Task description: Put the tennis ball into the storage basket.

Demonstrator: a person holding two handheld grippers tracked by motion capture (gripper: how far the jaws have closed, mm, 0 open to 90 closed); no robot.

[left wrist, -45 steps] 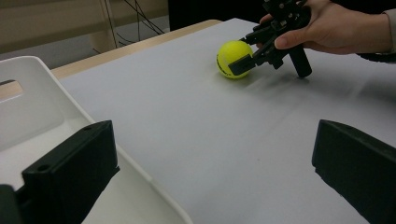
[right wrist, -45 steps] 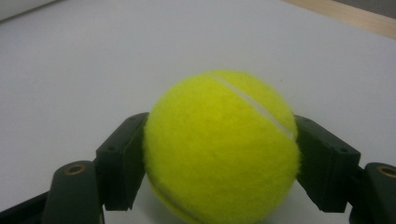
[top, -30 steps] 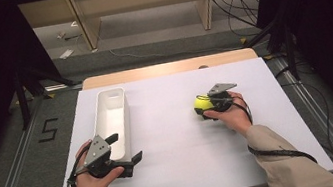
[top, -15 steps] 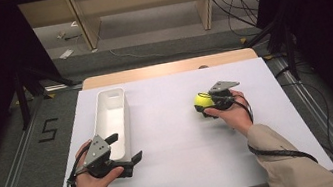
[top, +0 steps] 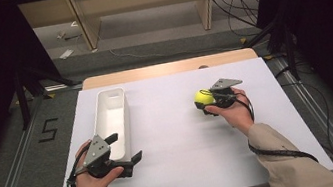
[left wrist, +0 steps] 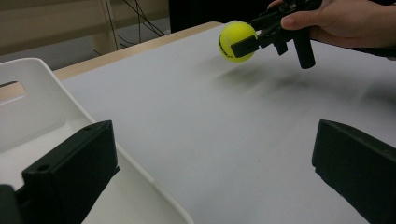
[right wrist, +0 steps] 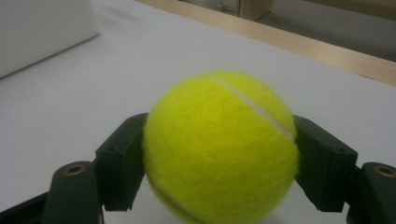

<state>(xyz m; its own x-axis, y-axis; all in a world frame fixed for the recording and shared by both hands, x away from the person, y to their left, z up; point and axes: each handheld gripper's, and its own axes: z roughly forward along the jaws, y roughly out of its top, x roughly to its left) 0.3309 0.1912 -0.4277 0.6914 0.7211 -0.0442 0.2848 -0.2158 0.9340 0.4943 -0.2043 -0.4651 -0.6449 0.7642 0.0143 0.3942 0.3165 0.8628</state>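
The right gripper (top: 210,102) has its jaws clamped on either side of a yellow tennis ball (right wrist: 219,147), held just above the white table (top: 187,141) on its right half; the ball's underside is cut off in the right gripper view. The left gripper (left wrist: 210,177) has its jaws spread wide with nothing between them, one jaw over the near end of the white bin (top: 110,117), whose far wall is out of frame in the left gripper view.

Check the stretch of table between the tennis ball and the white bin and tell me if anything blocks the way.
Nothing visible blocks it. The right tool grips the tennis ball above bare white table, and the white bin lies open-topped to the left. The left tool straddles the bin's near corner, jaws open.
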